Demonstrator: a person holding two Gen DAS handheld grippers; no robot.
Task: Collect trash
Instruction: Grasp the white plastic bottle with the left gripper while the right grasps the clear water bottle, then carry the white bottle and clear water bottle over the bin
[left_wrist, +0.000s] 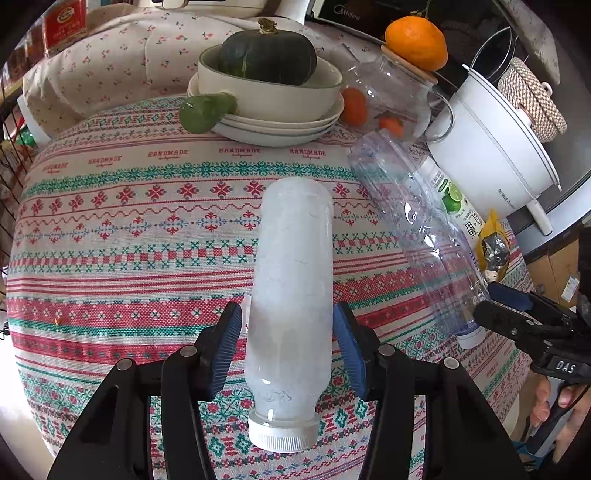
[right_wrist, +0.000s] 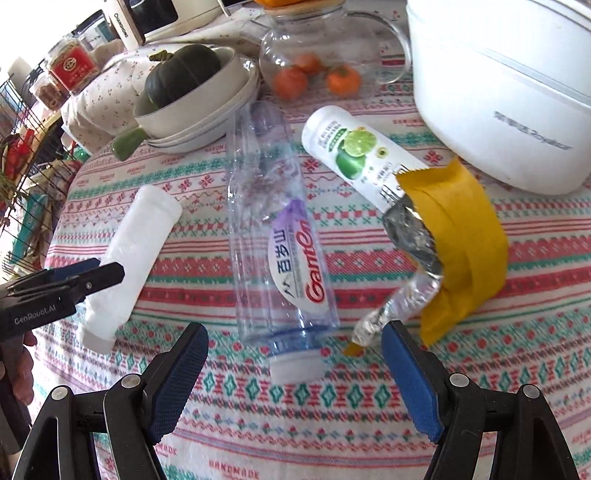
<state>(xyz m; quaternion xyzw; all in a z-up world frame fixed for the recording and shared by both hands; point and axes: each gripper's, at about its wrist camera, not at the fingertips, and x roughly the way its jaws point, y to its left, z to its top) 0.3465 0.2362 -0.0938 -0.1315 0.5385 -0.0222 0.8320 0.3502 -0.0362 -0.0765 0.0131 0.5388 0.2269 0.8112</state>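
A frosted white bottle (left_wrist: 291, 295) with a white cap lies on the patterned tablecloth (left_wrist: 122, 236). My left gripper (left_wrist: 288, 347) is open, its blue pads on either side of the bottle, a small gap on the left. In the right wrist view the same bottle (right_wrist: 136, 251) lies at the left with the left gripper (right_wrist: 99, 271) at it. A clear Ganten bottle (right_wrist: 273, 236) lies in front of my open right gripper (right_wrist: 295, 373). A lime-label bottle (right_wrist: 354, 155) and a yellow foil wrapper (right_wrist: 454, 243) lie to its right.
A bowl with a green squash (left_wrist: 267, 55) sits on stacked plates at the back. A glass jar (left_wrist: 388, 99) carries an orange (left_wrist: 415, 42). A white cooker (right_wrist: 509, 92) stands at the right. A wire rack (right_wrist: 22, 147) is at the far left.
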